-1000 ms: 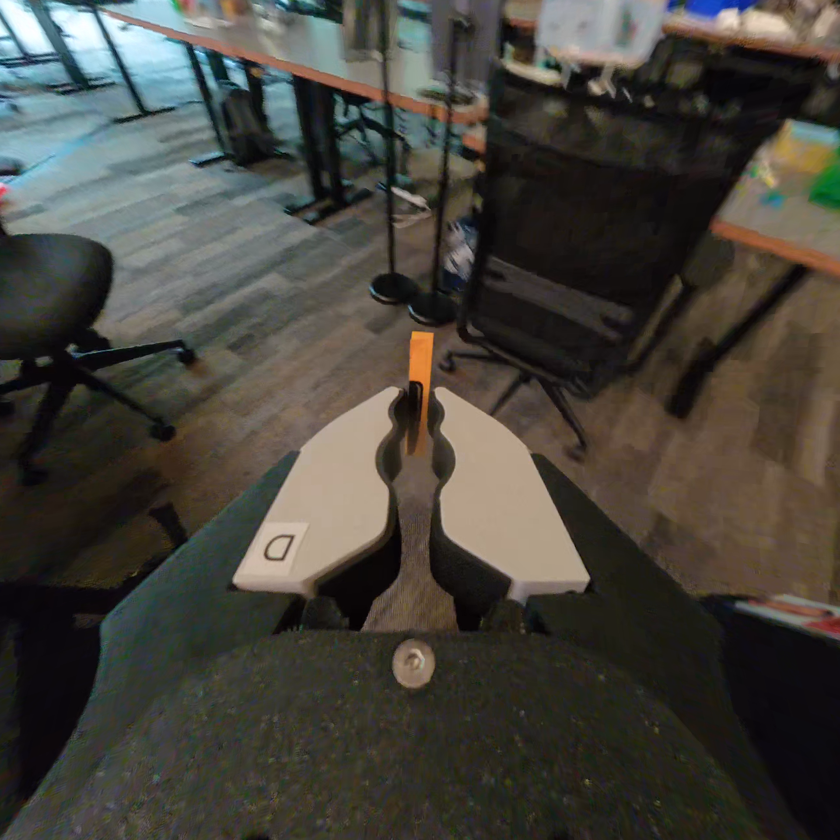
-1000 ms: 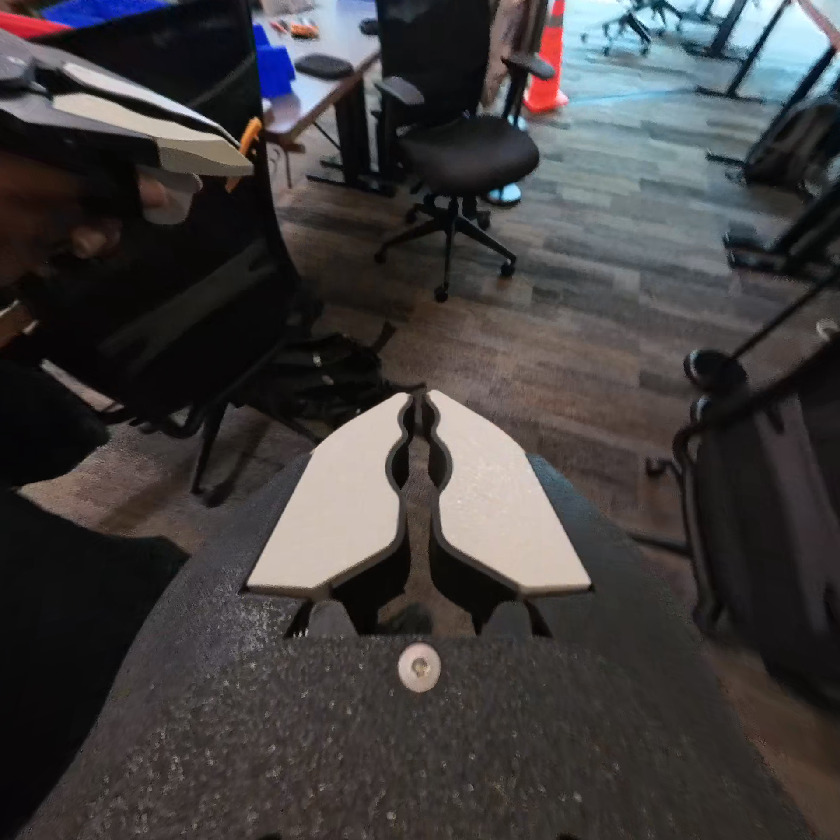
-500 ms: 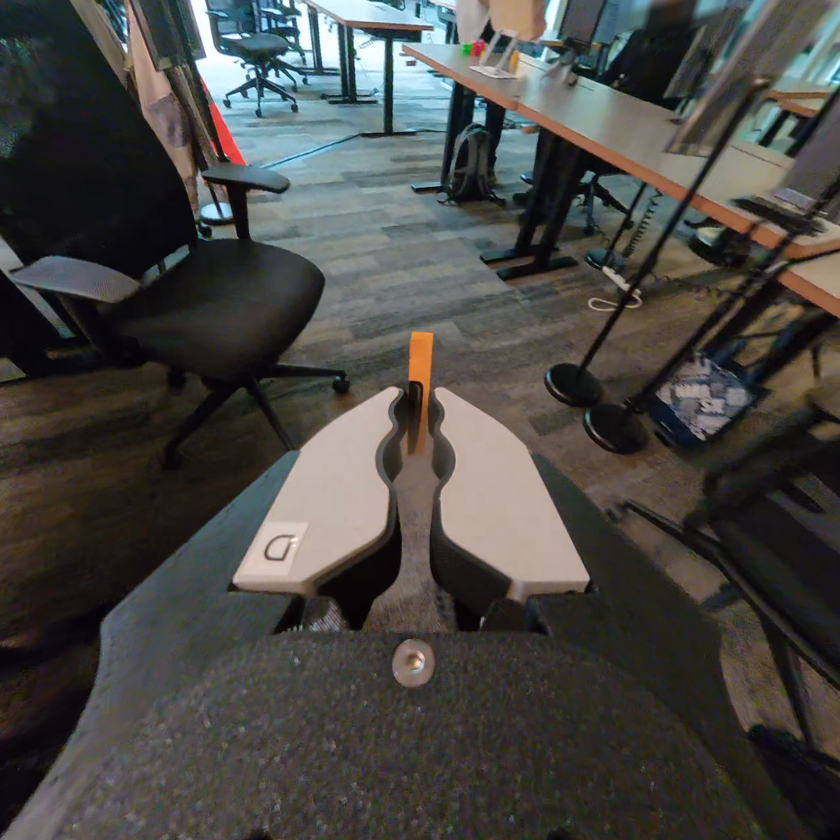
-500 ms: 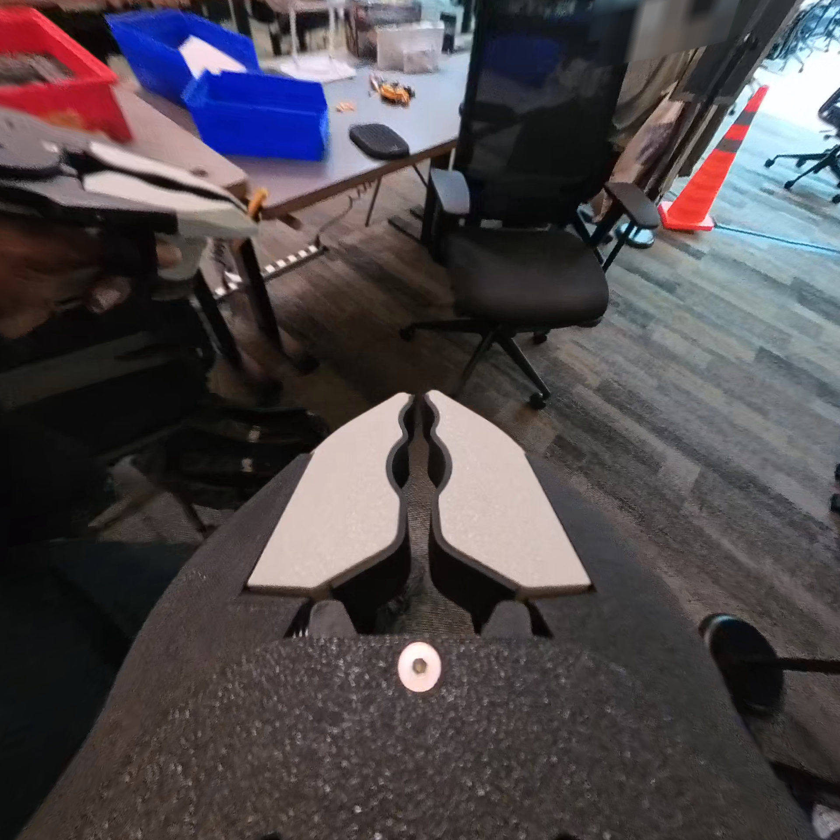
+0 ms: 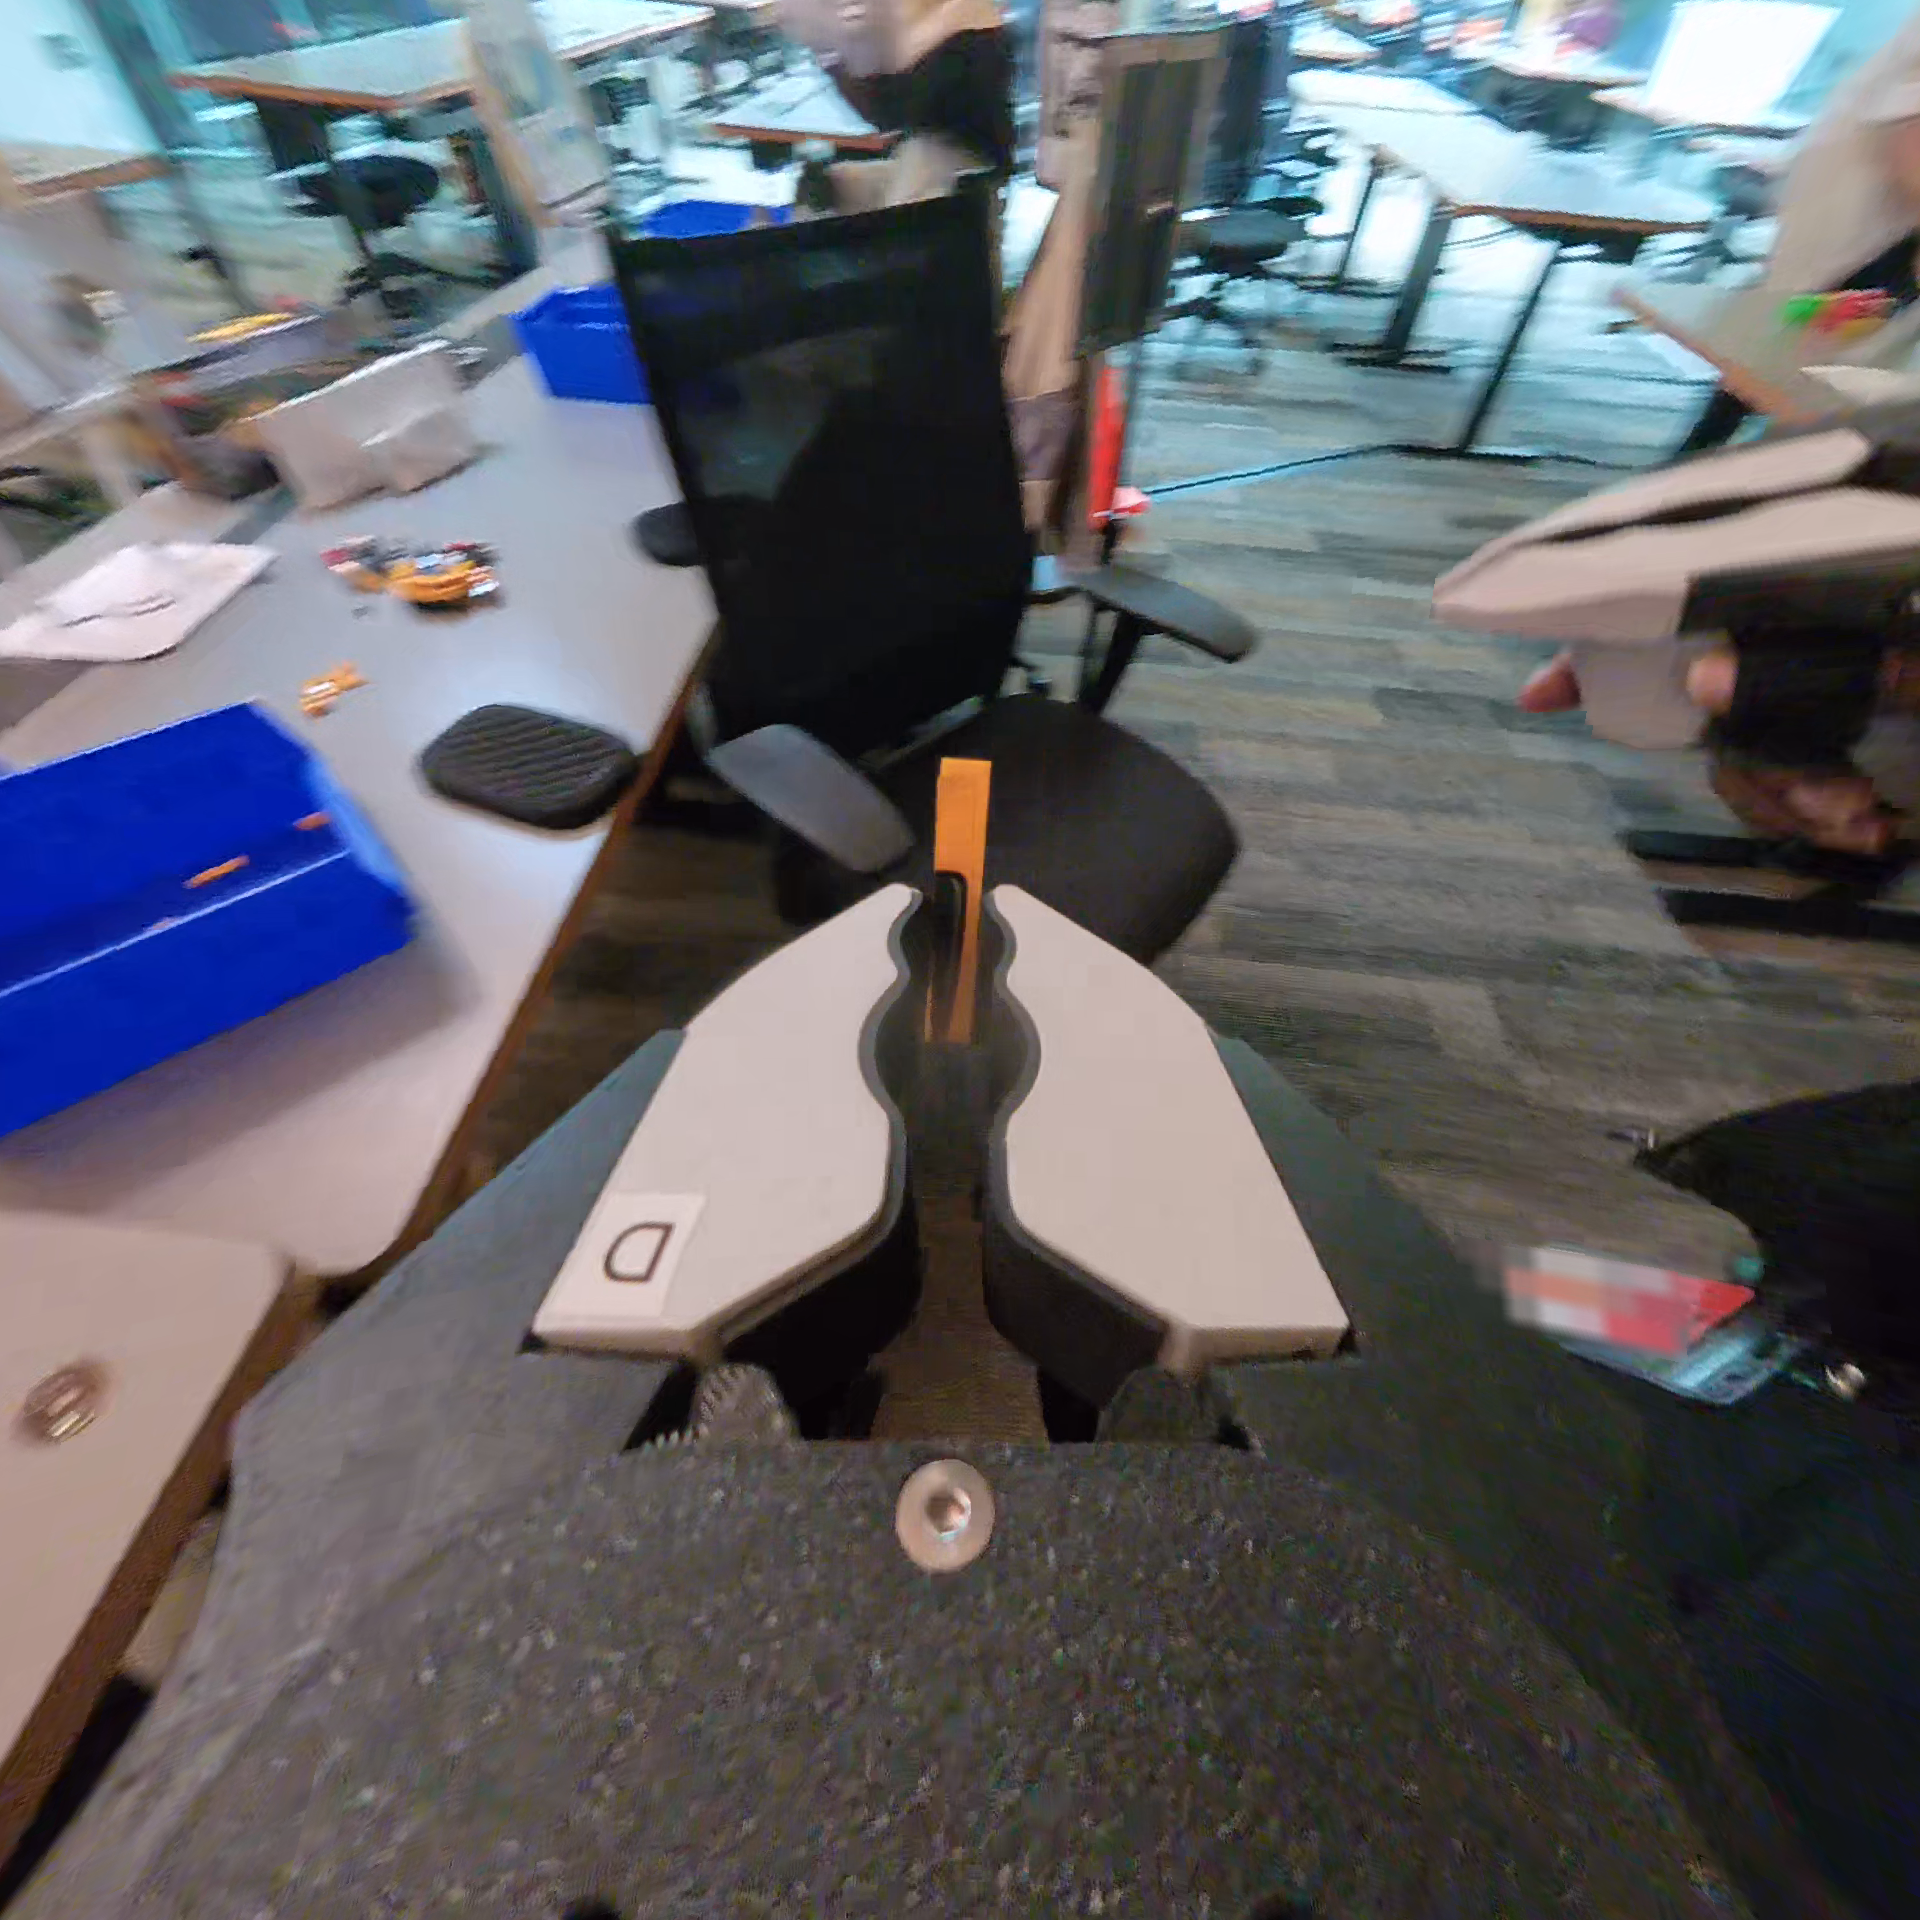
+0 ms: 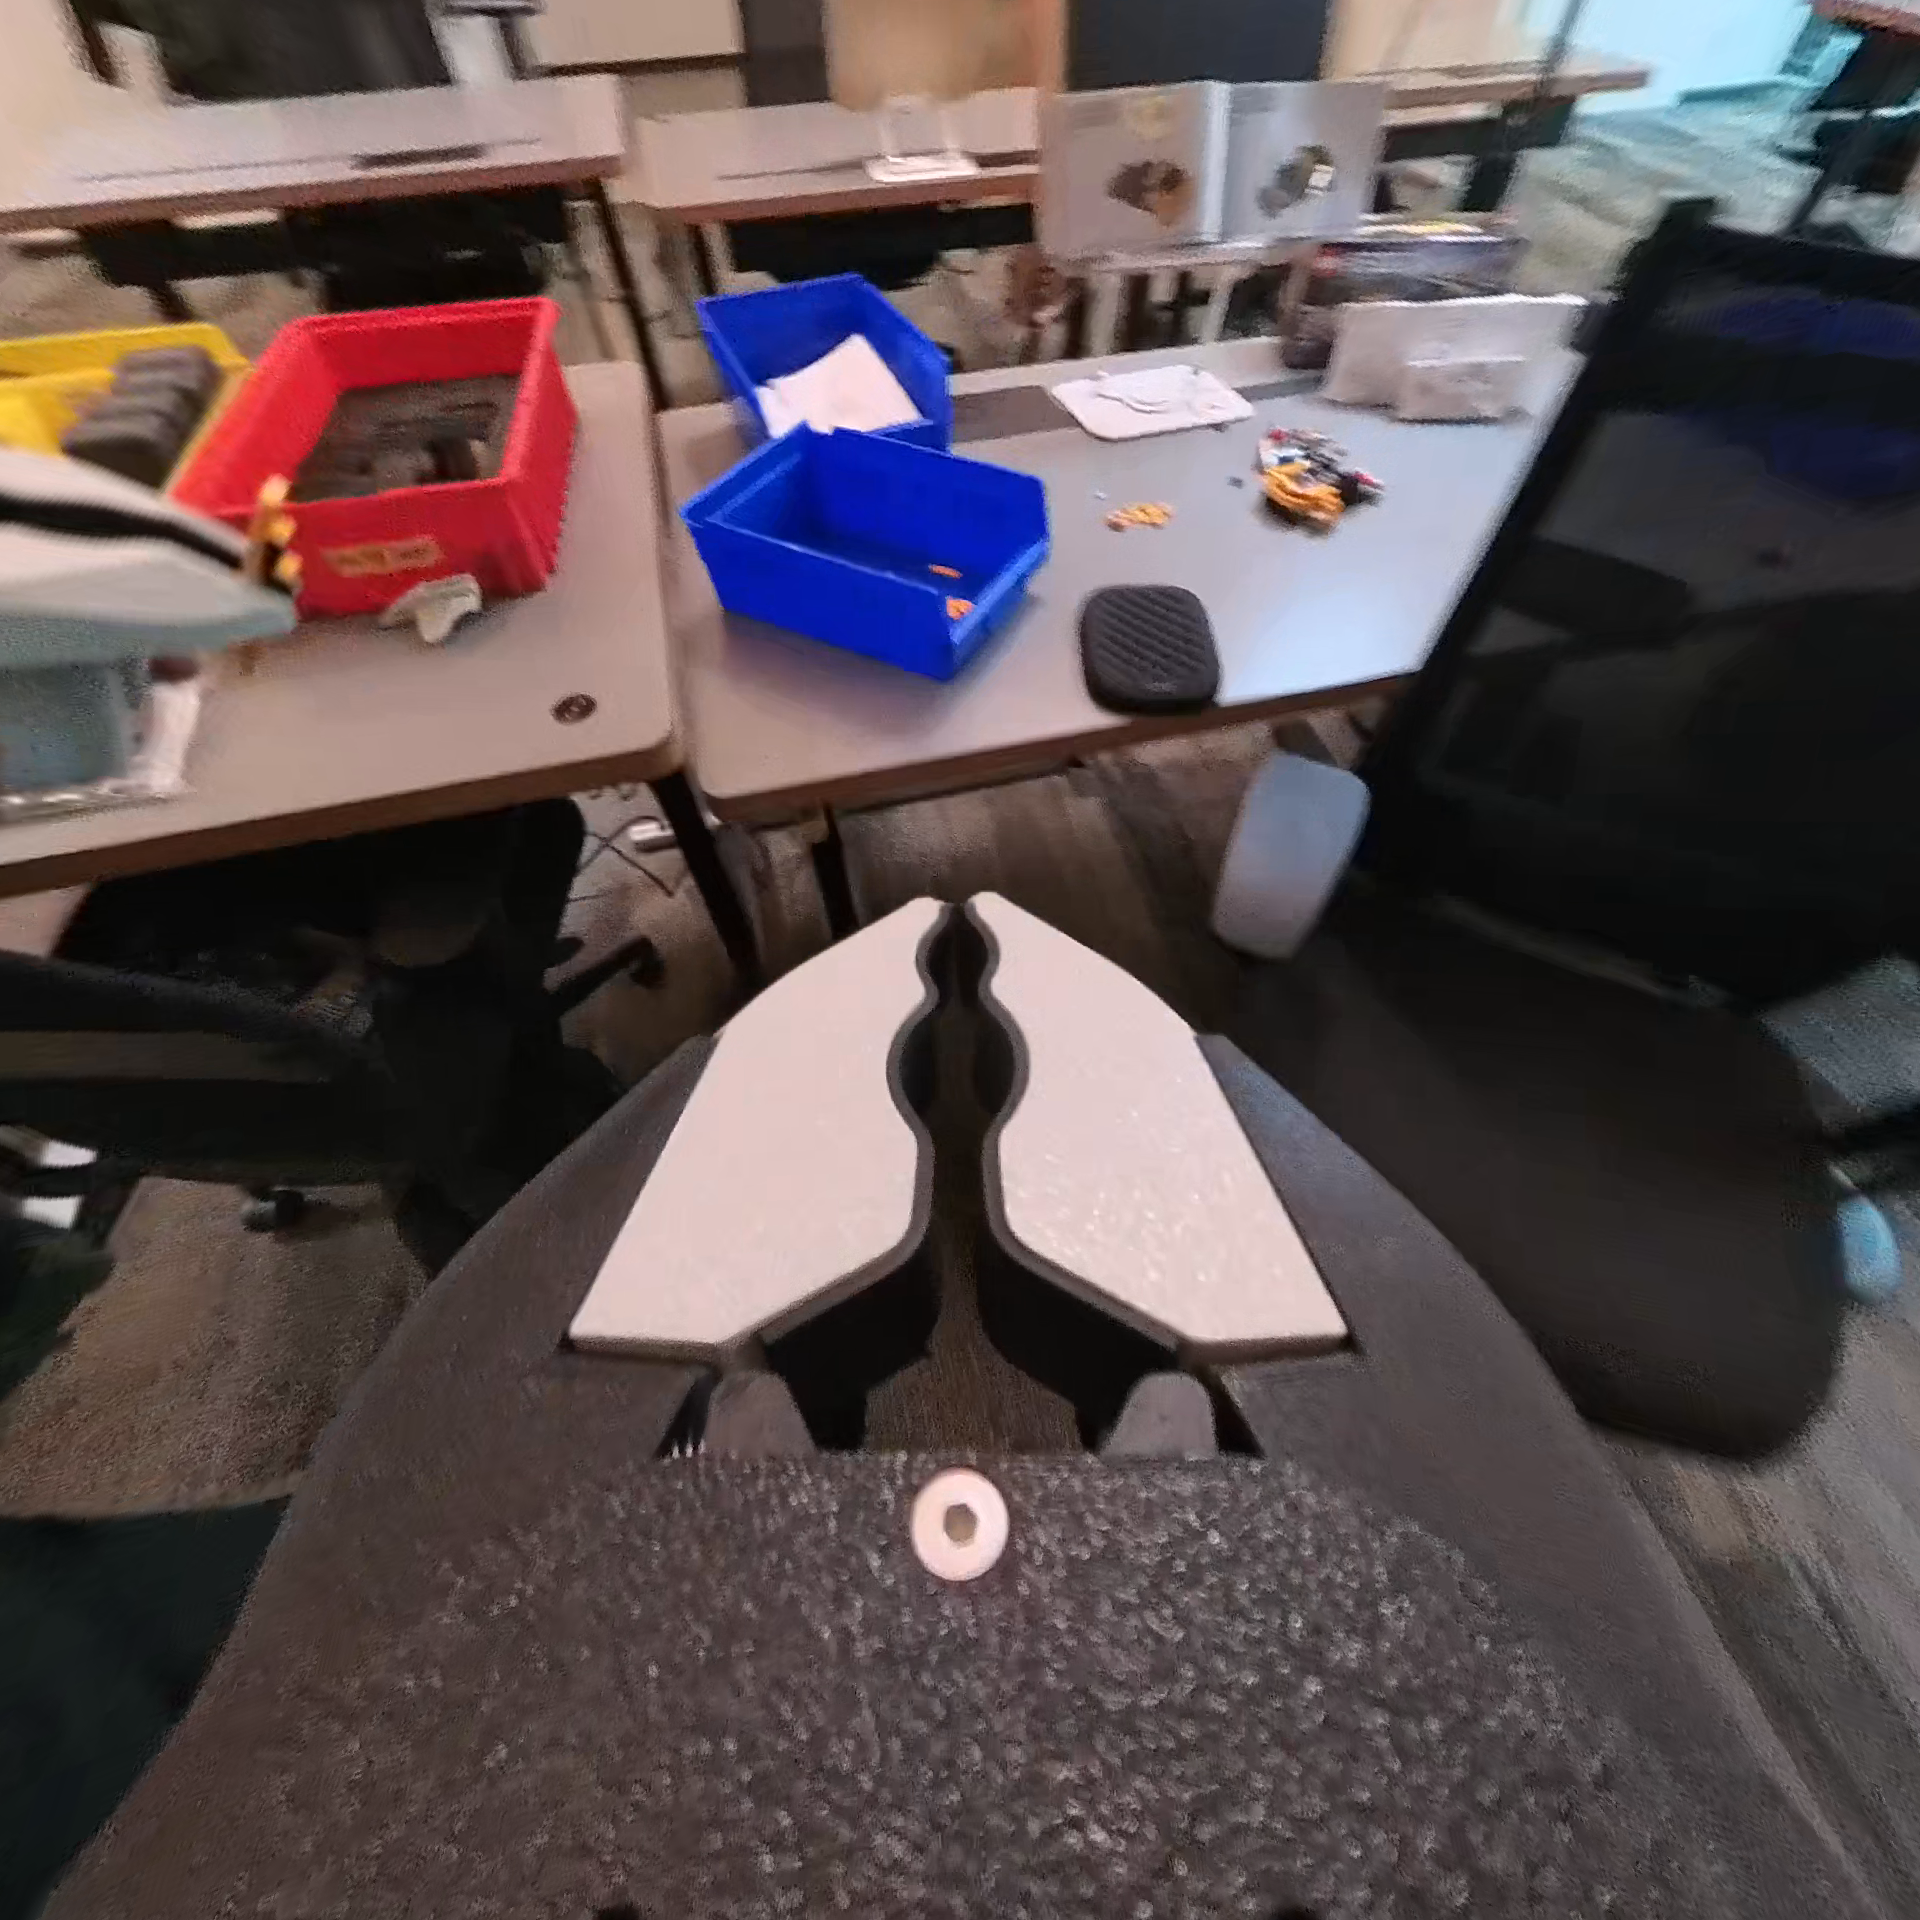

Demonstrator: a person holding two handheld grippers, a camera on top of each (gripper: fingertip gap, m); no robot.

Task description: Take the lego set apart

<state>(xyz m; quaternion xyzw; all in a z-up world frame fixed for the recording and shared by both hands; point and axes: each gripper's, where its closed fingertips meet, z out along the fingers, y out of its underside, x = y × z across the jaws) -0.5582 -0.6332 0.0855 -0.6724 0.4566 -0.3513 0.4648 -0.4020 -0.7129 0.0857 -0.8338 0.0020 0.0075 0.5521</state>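
My left gripper (image 5: 951,899) is shut on a thin orange lego piece (image 5: 960,831) that stands up between the fingertips, held in the air beside the table. It also shows at the left edge of the right wrist view (image 6: 260,582), with the orange piece (image 6: 272,535) at its tip. My right gripper (image 6: 958,906) is shut and empty, held over the floor in front of the table. It shows at the right of the left wrist view (image 5: 1455,597). The partly built lego set (image 6: 1309,483) (image 5: 426,571) lies on the grey table, with loose orange pieces (image 6: 1140,514) next to it.
A blue bin (image 6: 873,540) (image 5: 177,883) holding small orange pieces stands on the grey table (image 6: 1299,613). Behind it is a second blue bin (image 6: 821,353); a red bin (image 6: 416,447) and a yellow bin (image 6: 62,384) stand to the left. A black pad (image 6: 1148,644) lies near the table edge. A black office chair (image 5: 883,582) stands beside it. Across from one pair of fingers to the other is roughly 20 cm.
Both grippers have swung round from facing the floor and chairs to facing the table with the bins. The left gripper still holds the orange piece. The right stays shut.
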